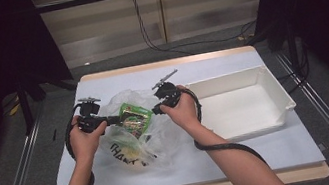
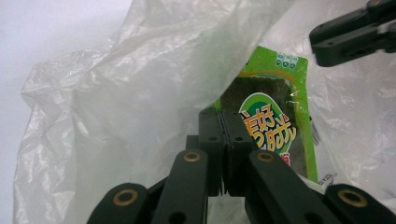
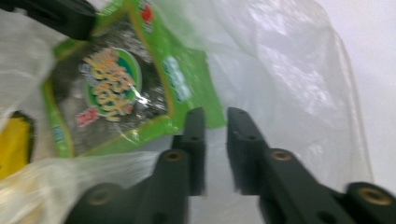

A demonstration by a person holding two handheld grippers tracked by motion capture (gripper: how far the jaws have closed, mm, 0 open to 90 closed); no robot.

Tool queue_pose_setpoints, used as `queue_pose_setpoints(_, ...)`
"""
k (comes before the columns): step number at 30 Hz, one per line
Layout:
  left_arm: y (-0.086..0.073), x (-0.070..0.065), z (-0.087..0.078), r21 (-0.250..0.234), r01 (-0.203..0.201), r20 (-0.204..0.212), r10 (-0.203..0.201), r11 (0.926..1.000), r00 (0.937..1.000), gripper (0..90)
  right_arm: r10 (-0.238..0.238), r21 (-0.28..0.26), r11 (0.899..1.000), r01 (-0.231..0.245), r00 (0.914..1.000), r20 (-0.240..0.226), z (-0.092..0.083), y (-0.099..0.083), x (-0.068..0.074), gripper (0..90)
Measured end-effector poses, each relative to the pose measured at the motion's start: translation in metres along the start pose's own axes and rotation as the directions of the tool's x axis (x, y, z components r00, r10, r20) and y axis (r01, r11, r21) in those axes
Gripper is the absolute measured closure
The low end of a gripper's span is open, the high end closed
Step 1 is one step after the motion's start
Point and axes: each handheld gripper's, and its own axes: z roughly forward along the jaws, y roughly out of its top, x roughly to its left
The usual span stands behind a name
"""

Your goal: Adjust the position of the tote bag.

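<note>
The left gripper (image 1: 112,120) clamps the clear plastic bag's (image 1: 160,141) left rim. The right gripper (image 1: 157,109), jaws slightly parted, sits at the right rim. Between them stands the green snack packet (image 1: 135,118); the white tray (image 1: 251,78) lies right.

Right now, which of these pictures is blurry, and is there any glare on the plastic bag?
Right gripper view: smeared by motion blur, the green packet soft. Left gripper view: sharp, printing on the packet readable, pale sheen on the plastic bag. High view: evenly lit table, dark surroundings, mild shine on the bag.
</note>
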Motion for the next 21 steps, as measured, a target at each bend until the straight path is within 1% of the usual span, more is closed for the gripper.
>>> queue_pose_setpoints(1, -0.001, -0.001, 0.001, -0.006, 0.001, 0.003, 0.0, 1.0, 1.0, 88.4, -0.009, -0.006, 1.0, 0.009, 0.9999, -0.008, -0.002, 0.001, 0.002, 73.2)
queue_pose_setpoints(2, -0.001, -0.002, 0.001, -0.011, -0.009, 0.013, 0.009, 0.9999, 0.9999, 88.4, -0.025, -0.017, 1.0, 0.025, 0.9995, -0.018, -0.003, 0.002, 0.002, 70.4)
queue_pose_setpoints(3, -0.001, -0.003, 0.0, -0.006, -0.021, 0.018, 0.021, 0.9998, 0.9996, 88.4, -0.035, -0.013, 0.999, 0.035, 0.9987, -0.037, -0.002, 0.004, 0.003, 66.5)
queue_pose_setpoints(5, 0.0, -0.007, -0.001, -0.014, -0.038, 0.025, 0.038, 0.9992, 0.999, 88.4, -0.048, -0.009, 0.999, 0.047, 0.9966, -0.067, 0.002, 0.005, 0.004, 62.0)
queue_pose_setpoints(6, 0.001, -0.009, -0.002, -0.009, -0.053, 0.032, 0.054, 0.9985, 0.998, 88.4, -0.048, -0.009, 0.999, 0.047, 0.996, -0.075, 0.004, 0.005, 0.005, 58.2)
queue_pose_setpoints(7, 0.002, -0.012, -0.001, -0.024, -0.058, 0.027, 0.058, 0.998, 0.9979, 88.4, -0.05, -0.009, 0.999, 0.049, 0.9954, -0.082, 0.007, 0.006, 0.006, 52.2)
queue_pose_setpoints(8, 0.003, -0.013, -0.002, -0.027, -0.064, 0.033, 0.065, 0.9976, 0.9973, 88.4, -0.065, -0.005, 0.998, 0.065, 0.9939, -0.089, 0.009, 0.006, 0.006, 46.7)
queue_pose_setpoints(9, 0.004, -0.014, -0.003, -0.032, -0.071, 0.044, 0.072, 0.997, 0.9964, 88.4, -0.063, -0.004, 0.998, 0.063, 0.9933, -0.097, 0.012, 0.007, 0.007, 45.2)
queue_pose_setpoints(10, 0.004, -0.014, -0.003, -0.033, -0.079, 0.061, 0.081, 0.9963, 0.9948, 88.4, -0.065, 0.007, 0.998, 0.067, 0.9905, -0.121, 0.015, 0.007, 0.007, 43.7)
queue_pose_setpoints(11, 0.005, -0.014, -0.004, -0.039, -0.073, 0.079, 0.075, 0.9966, 0.994, 88.4, -0.052, 0.024, 0.998, 0.056, 0.9888, -0.14, 0.018, 0.007, 0.008, 40.8)
queue_pose_setpoints(12, 0.005, -0.015, -0.004, -0.053, -0.074, 0.104, 0.079, 0.9958, 0.9914, 88.4, -0.055, 0.027, 0.998, 0.059, 0.9863, -0.155, 0.021, 0.007, 0.007, 40.2)
queue_pose_setpoints(13, 0.005, -0.015, -0.004, -0.061, -0.077, 0.123, 0.084, 0.9952, 0.9888, 88.5, -0.046, 0.029, 0.998, 0.052, 0.9853, -0.164, 0.023, 0.007, 0.007, 40.4)
queue_pose_setpoints(14, 0.005, -0.016, -0.004, -0.065, -0.076, 0.134, 0.084, 0.995, 0.9874, 88.5, -0.046, 0.051, 0.997, 0.056, 0.9835, -0.175, 0.025, 0.006, 0.007, 42.0)
queue_pose_setpoints(16, 0.004, -0.016, -0.004, -0.071, -0.084, 0.14, 0.093, 0.994, 0.9858, 88.6, -0.024, 0.068, 0.997, 0.039, 0.9778, -0.208, 0.028, 0.006, 0.006, 43.5)
queue_pose_setpoints(17, 0.004, -0.016, -0.004, -0.074, -0.081, 0.143, 0.091, 0.994, 0.9856, 88.6, -0.018, 0.079, 0.996, 0.036, 0.9754, -0.22, 0.029, 0.005, 0.005, 49.7)
queue_pose_setpoints(18, 0.003, -0.015, -0.003, -0.081, -0.076, 0.139, 0.087, 0.9938, 0.9864, 88.6, -0.019, 0.076, 0.996, 0.037, 0.9732, -0.229, 0.029, 0.004, 0.005, 57.6)
queue_pose_setpoints(19, 0.003, -0.014, -0.003, -0.074, -0.085, 0.131, 0.094, 0.9936, 0.9869, 88.6, -0.014, 0.08, 0.996, 0.035, 0.9691, -0.246, 0.028, 0.004, 0.005, 65.9)
queue_pose_setpoints(20, 0.002, -0.014, -0.003, -0.08, -0.085, 0.131, 0.095, 0.9932, 0.9868, 88.6, -0.012, 0.093, 0.995, 0.037, 0.9667, -0.256, 0.028, 0.004, 0.005, 70.0)
queue_pose_setpoints(21, 0.001, -0.014, -0.002, -0.086, -0.087, 0.128, 0.097, 0.9925, 0.9871, 88.6, -0.009, 0.097, 0.995, 0.035, 0.9671, -0.254, 0.026, 0.004, 0.004, 75.4)
